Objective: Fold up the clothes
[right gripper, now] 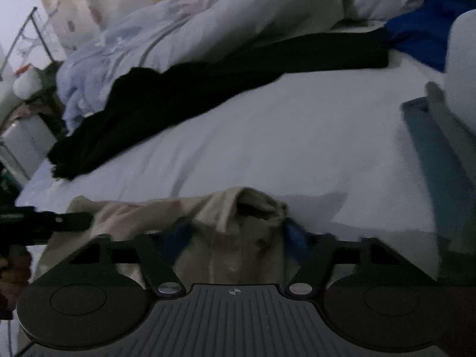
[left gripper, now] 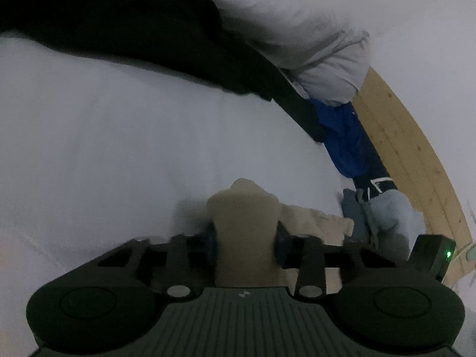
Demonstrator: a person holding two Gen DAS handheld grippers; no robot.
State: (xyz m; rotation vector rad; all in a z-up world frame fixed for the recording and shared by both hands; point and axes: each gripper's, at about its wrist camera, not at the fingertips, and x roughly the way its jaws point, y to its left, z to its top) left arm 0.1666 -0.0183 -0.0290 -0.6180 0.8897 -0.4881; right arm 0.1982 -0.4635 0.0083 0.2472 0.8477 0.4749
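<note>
Matt beige cloth garment (left gripper: pixel 244 208), smooth white bedsheet (left gripper: pixel 119 136), wooden frame (left gripper: pixel 416 160)

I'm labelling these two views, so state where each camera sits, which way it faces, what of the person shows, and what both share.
Left wrist: on the left gripper, looking along its fingers, which pinch the beige garment, toward black clothing and the wooden bed edge; no body part shows.
Right wrist: on the right gripper, clamped on the same beige cloth, facing the duvet; a hand shows at left.
Shared: beige garment, black clothing, white sheet.
</note>
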